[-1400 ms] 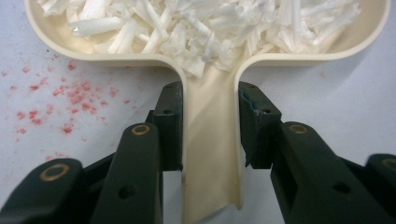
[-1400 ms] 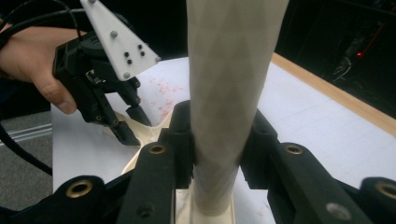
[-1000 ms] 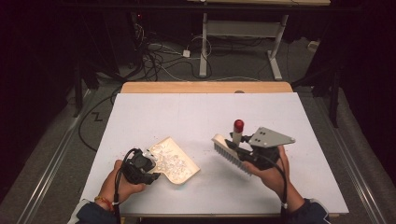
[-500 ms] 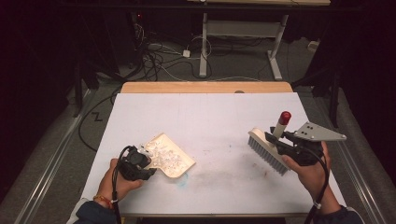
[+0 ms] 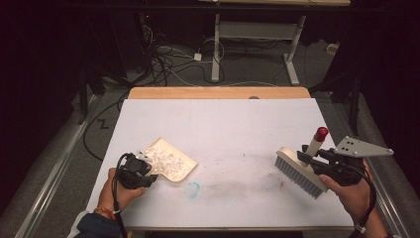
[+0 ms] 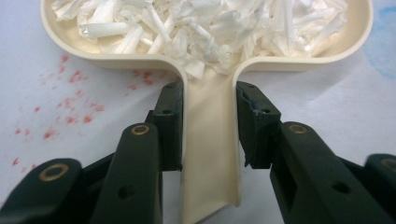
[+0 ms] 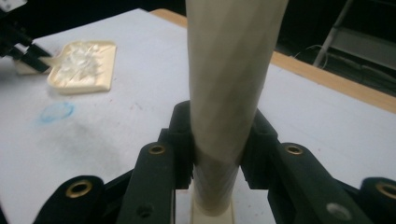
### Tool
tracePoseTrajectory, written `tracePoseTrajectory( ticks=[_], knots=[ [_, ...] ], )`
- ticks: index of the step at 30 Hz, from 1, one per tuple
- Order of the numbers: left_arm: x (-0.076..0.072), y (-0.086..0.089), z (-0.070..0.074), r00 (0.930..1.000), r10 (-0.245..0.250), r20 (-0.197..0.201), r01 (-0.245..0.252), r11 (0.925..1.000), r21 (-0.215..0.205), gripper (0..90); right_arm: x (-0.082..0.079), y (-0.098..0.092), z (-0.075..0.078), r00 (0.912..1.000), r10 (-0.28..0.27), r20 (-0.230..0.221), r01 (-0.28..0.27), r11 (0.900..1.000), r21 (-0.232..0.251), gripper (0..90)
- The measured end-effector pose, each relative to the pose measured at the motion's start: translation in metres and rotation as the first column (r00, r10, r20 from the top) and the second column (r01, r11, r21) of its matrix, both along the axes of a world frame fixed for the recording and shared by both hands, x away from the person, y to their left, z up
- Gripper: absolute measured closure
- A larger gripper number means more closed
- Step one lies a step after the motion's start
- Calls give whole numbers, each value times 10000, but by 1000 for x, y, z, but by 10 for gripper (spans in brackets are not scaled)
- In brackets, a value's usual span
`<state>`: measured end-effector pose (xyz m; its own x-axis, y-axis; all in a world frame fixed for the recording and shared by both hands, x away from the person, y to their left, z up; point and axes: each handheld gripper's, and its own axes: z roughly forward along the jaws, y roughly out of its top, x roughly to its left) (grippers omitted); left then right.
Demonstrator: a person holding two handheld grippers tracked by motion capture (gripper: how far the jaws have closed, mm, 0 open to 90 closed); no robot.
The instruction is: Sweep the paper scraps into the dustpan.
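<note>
A cream dustpan [image 5: 171, 161] full of white paper shreds [image 6: 187, 23] lies on the white table [image 5: 223, 124] at the near left. My left gripper [image 6: 208, 100] is shut on its flat handle [image 6: 210, 154], one jaw on each side. At the near right, my right gripper [image 5: 304, 156] is shut on the round cream handle [image 7: 229, 70] of a brush [image 5: 297, 171]. The brush has pale bristles and a red tip [image 5: 321, 133] on its handle, and it hangs tilted over the table's right part. The right gripper view shows the dustpan [image 7: 84, 65] far off to the left.
A blue ring mark [image 5: 192, 188] and a grey smear [image 5: 237, 186] stain the table between the two hands. Red specks [image 6: 70, 107] dot the surface by the dustpan. The far wooden edge [image 5: 218, 92] borders a floor with cables [image 5: 168, 64] and desk legs [image 5: 216, 54].
My right gripper has carried the brush to the right, from beside the dustpan to near the table's right edge. The left gripper and dustpan have shifted slightly left.
</note>
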<state>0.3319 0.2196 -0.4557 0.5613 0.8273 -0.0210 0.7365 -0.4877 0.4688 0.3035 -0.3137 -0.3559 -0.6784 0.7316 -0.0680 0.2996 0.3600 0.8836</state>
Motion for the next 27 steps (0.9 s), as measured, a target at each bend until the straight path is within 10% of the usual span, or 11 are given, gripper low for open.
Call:
tracePoseTrajectory(
  ticks=[19, 27],
  knots=[
    [11, 3, -12, 9774, 1991, 717, -1943, 9785, -690, 634, -10, 8, -9, 9688, 2036, -1411, -2051, 9787, 47, 703],
    [1, -15, -15, 9862, 1564, 549, -1522, 9855, -748, 450, -2, 14, -17, 9714, 1803, -1546, -1851, 9826, -175, 700]
  ],
)
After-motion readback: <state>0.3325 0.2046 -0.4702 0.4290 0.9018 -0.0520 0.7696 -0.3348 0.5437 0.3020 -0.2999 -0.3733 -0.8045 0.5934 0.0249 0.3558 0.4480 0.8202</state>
